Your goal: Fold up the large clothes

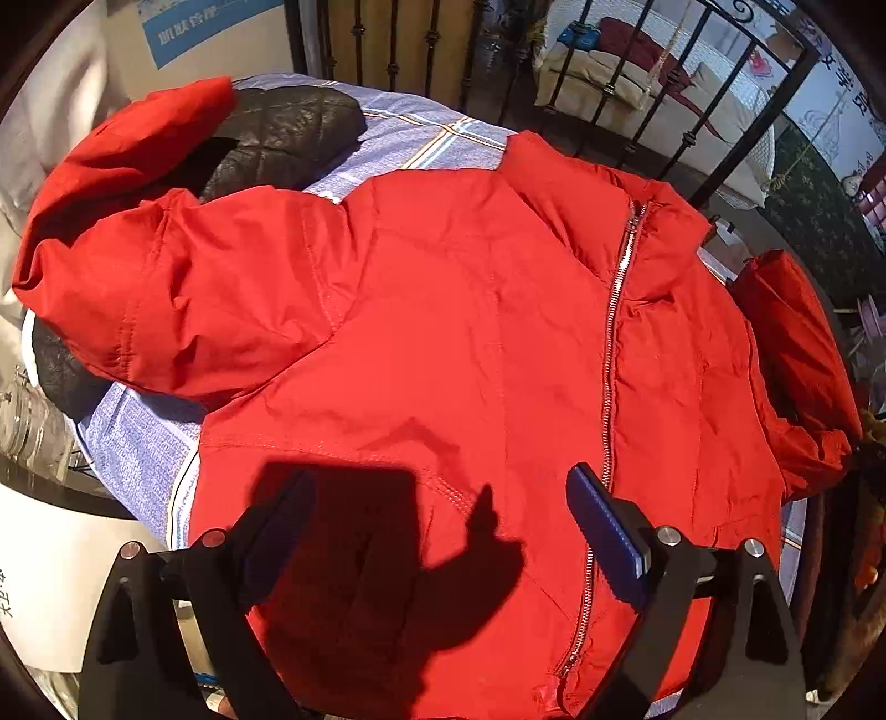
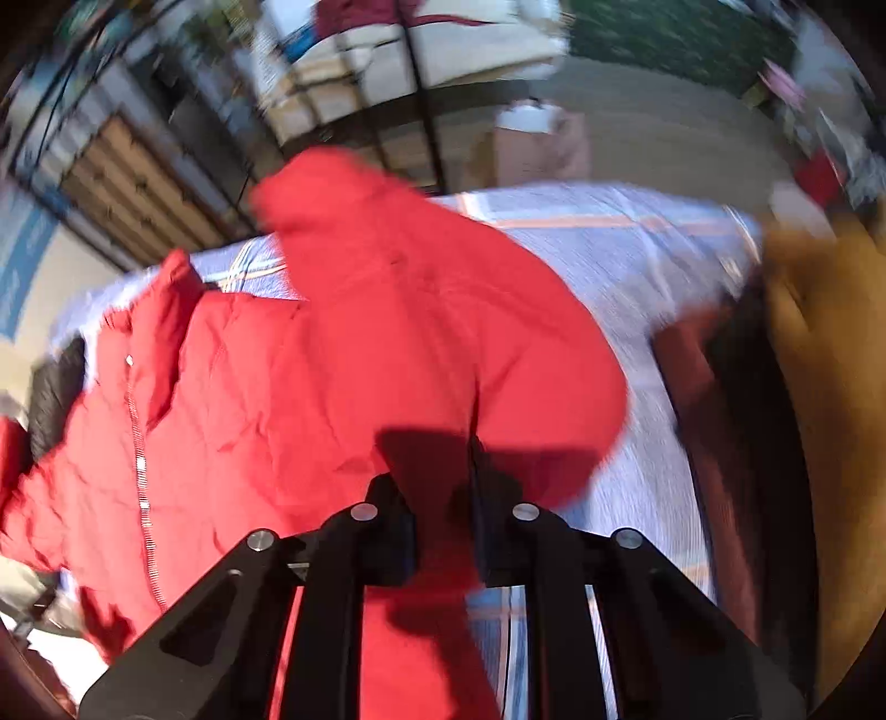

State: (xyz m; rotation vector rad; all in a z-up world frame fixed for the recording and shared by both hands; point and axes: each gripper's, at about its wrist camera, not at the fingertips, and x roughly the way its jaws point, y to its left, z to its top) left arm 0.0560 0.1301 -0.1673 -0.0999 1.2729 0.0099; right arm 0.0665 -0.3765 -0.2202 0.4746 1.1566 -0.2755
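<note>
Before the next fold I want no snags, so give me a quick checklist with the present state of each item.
1. Red jacket lies front up on the blue checked sheet: ok.
2. Zip closed along the front: ok.
3. Left tool open above the hem, holding nothing: ok.
4. Right tool closed on jacket cloth: ok.
5. Sleeve free of the black garment behind it: not ok, they overlap.
6. Right view sharp enough to judge the grip depth: cannot tell.

Little was legible. A blue-and-white poster (image 1: 205,25) on the back wall carried white Chinese chars, mirrored/tilted, too small to read for sure. More Chinese chars ran down a pale banner (image 1: 841,105) at far right, also unclear. The right wrist view was too blurred for any text.
</note>
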